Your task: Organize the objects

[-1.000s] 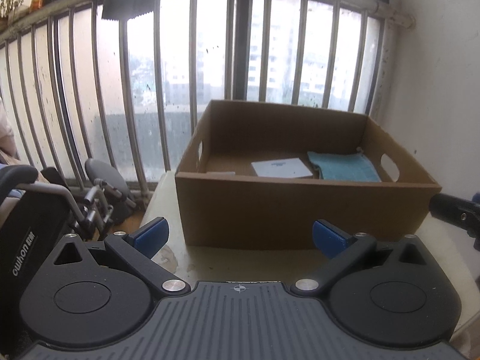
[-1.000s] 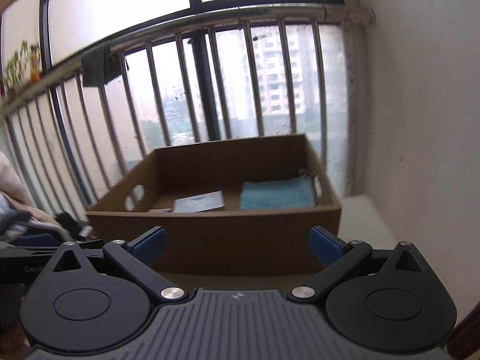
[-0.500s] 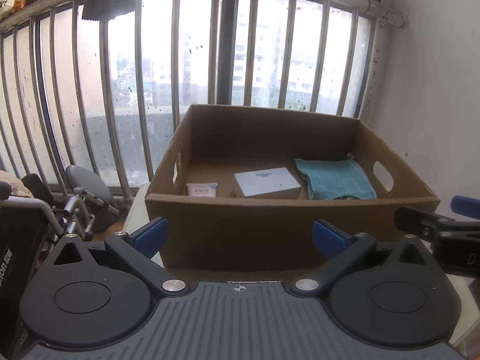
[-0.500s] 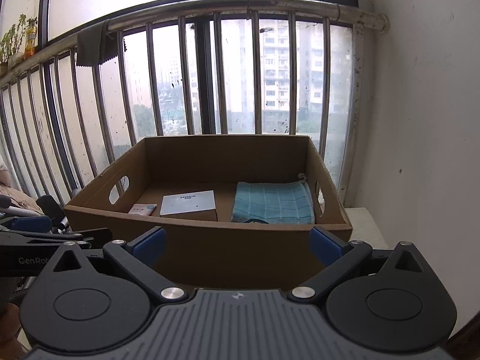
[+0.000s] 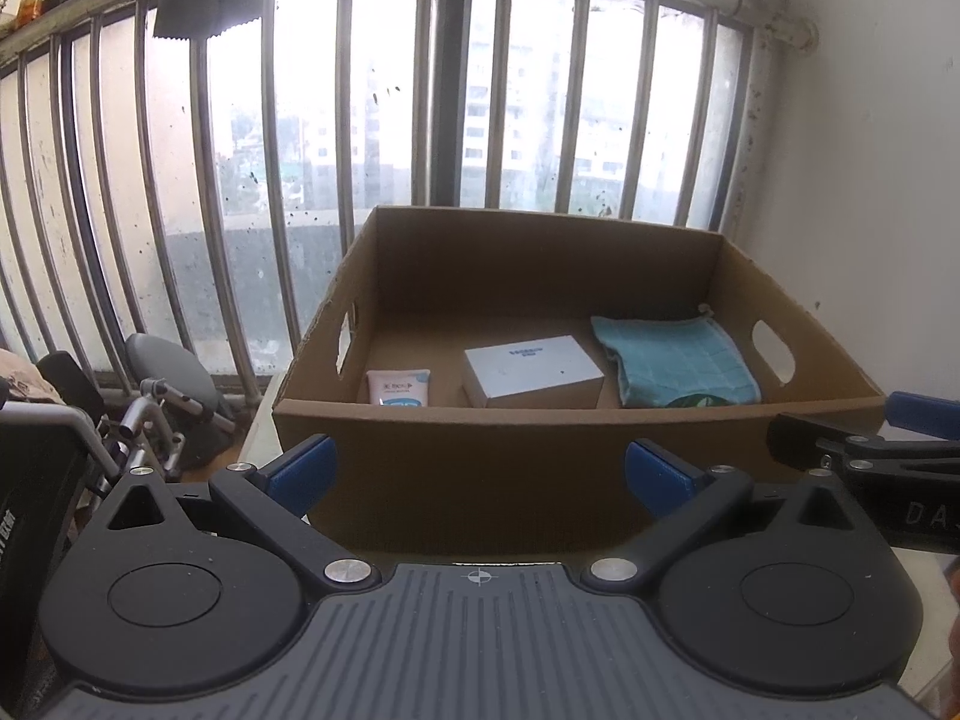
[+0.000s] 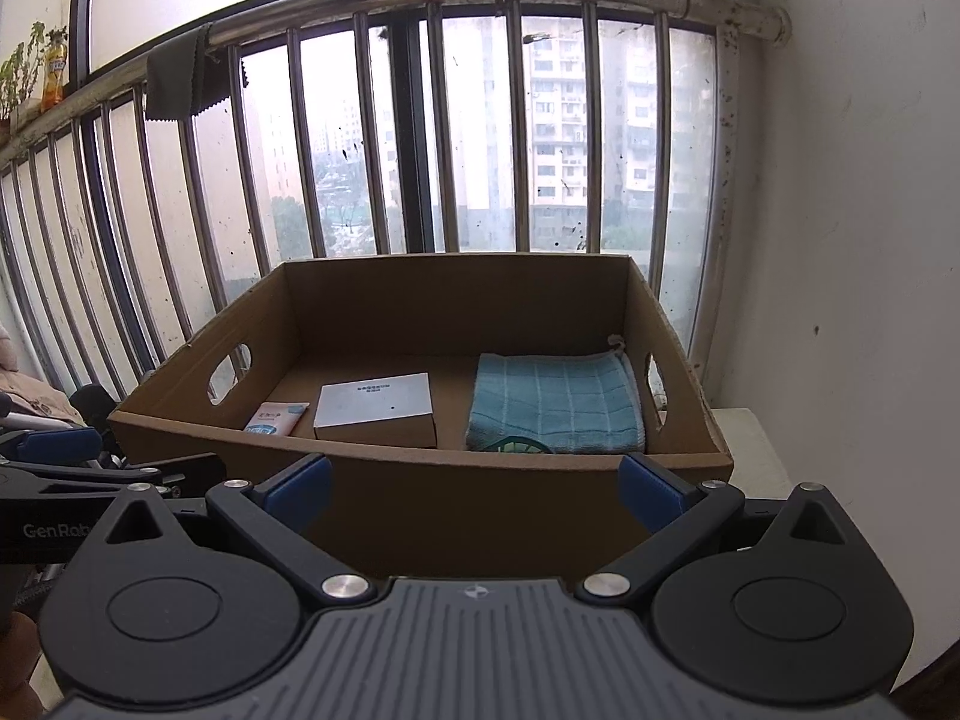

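Note:
A brown cardboard box with handle cut-outs stands straight ahead. Inside it lie a small pink tube at the left, a white flat box in the middle and a folded teal cloth at the right. My left gripper is open and empty in front of the box's near wall. My right gripper is open and empty too, at the same wall. Each gripper shows at the edge of the other's view.
A barred window railing runs behind the box, with a grey cloth hung on it. A white wall closes the right side. A wheelchair stands at the left. The box rests on a pale surface.
Both grippers have risen, so the views now look down into the box and show its contents more fully. Both have stayed open.

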Demonstrator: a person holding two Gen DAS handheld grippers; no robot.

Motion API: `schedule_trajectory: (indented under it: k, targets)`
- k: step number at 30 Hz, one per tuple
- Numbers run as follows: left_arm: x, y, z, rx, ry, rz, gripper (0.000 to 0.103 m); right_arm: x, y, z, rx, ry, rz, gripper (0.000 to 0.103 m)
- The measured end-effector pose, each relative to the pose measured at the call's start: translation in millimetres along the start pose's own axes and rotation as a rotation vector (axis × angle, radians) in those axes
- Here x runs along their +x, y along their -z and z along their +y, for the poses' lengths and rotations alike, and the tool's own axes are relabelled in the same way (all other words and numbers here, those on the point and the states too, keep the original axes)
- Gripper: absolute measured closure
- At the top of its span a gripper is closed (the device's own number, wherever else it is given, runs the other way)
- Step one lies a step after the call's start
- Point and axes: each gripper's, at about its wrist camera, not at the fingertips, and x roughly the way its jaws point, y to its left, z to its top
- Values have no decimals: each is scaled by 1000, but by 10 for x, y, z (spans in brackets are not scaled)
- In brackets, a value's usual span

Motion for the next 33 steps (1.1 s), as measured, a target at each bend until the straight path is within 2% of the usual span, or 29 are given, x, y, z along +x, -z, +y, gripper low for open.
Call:
schedule_trajectory:
  k: [33]
  targets:
    - [-2, -30, -55, 16, -18, -8, 0, 30, -12, -37, -9, 10, 2, 0]
